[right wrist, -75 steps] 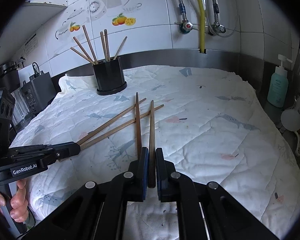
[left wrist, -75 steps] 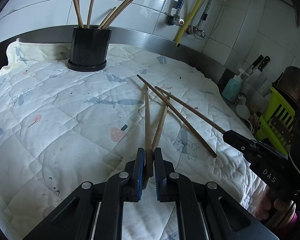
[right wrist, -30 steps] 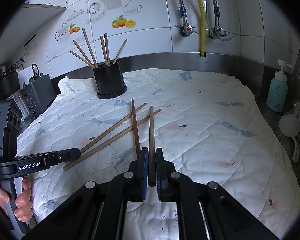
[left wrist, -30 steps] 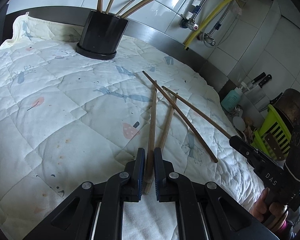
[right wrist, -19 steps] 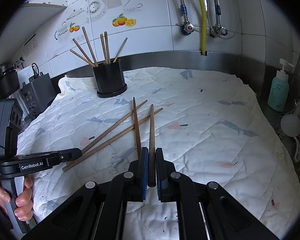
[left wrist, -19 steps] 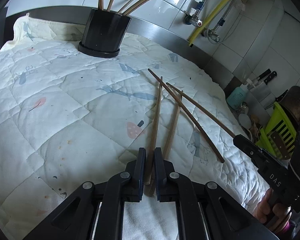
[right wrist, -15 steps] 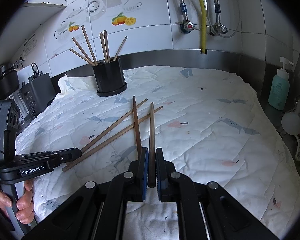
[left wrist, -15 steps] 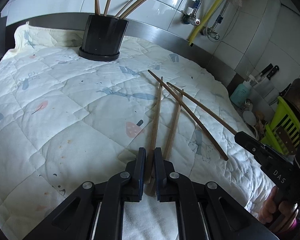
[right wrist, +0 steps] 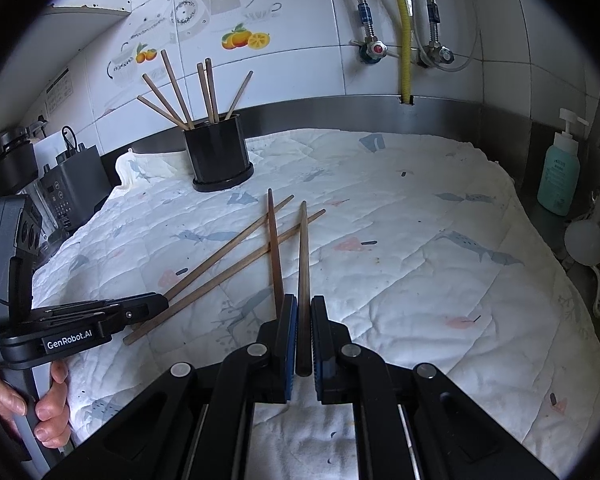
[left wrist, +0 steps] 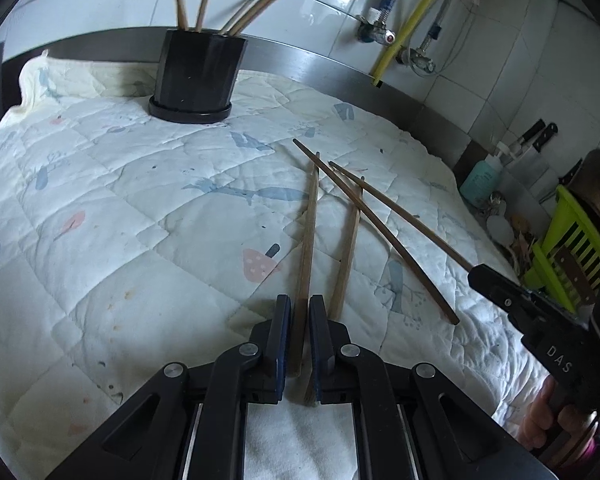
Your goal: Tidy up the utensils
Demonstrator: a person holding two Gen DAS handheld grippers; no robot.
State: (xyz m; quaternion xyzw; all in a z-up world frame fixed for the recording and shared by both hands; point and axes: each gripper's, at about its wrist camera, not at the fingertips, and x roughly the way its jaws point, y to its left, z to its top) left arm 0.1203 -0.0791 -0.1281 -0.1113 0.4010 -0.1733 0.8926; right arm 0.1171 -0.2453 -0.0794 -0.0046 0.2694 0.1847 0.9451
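Both tongs, left and right, each clamp one chopstick near the counter's front edge, mid-pickup, so next comes lifting them toward the black holder at the back.

quilted cloth, teal soap bottle, yellow hose, green rack.

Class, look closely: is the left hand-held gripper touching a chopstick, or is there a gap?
Touching. The left wrist view shows the left hand-held gripper shut on a chopstick, both pads pressing its near end.
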